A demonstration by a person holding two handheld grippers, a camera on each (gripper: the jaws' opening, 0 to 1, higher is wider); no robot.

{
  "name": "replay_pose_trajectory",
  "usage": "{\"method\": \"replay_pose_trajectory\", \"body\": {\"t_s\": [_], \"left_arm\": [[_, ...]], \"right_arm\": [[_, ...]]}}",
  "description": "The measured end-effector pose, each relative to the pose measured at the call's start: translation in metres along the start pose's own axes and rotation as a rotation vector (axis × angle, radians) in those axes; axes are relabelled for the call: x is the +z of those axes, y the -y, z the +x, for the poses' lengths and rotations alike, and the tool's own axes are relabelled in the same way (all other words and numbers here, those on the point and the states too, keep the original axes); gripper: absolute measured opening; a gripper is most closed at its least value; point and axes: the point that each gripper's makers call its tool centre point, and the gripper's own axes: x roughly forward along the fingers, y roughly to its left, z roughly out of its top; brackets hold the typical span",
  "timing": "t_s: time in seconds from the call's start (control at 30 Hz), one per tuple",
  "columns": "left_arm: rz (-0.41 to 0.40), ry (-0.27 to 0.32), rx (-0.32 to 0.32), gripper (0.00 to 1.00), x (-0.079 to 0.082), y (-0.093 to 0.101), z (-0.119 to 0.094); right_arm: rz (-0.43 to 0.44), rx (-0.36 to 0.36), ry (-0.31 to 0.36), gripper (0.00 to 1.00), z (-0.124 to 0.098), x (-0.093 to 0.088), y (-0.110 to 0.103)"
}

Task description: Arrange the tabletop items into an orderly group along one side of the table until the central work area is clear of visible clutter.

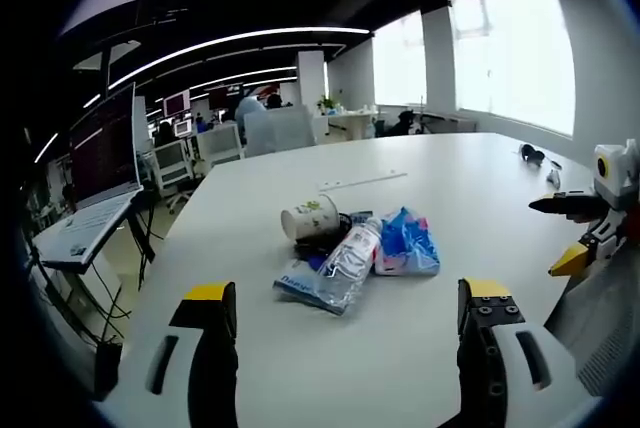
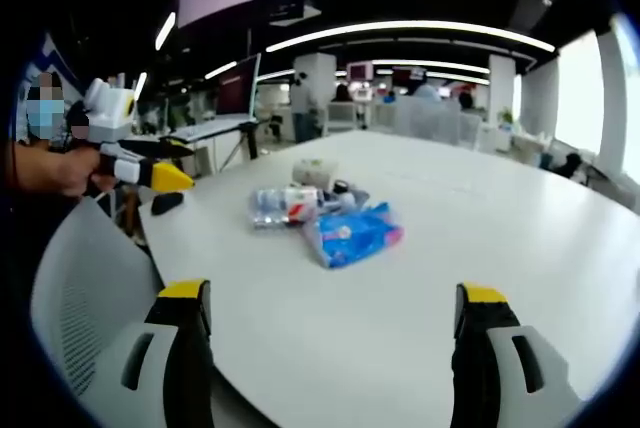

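My left gripper view is looking in from one counter edge, my right gripper view from an adjacent edge. Both are hovering above and facing the same pile: bottle, blue packet, paper cup.

I get bright, even light from long ceiling strips and big windows, which blow out to pure white in the left gripper view. The white table reflects softly, with faint shadows under the clutter. Fisheye bending curves every edge; the right gripper view looks slightly softer, its background hazy.
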Motion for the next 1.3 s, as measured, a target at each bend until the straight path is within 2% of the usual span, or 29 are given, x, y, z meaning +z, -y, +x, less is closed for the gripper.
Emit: {"method": "replay_pose_trajectory", "body": {"t_s": [0.37, 0.77, 1.3], "left_arm": [[-0.003, 0.004, 0.006, 0.91, -0.001, -0.006, -0.002], [0.000, 0.005, 0.010, 0.91, -0.001, -0.010, -0.005], [-0.013, 0.021, 0.021, 0.91, 0.000, -0.011, -0.005]], "right_arm": [[-0.022, 0.010, 0.009, 1.00, 0.004, 0.009, -0.005], [-0.020, 0.017, 0.006, 1.00, 0.006, 0.006, -0.011], [-0.028, 0.014, -0.001, 1.00, 0.004, 0.007, -0.007]]}}
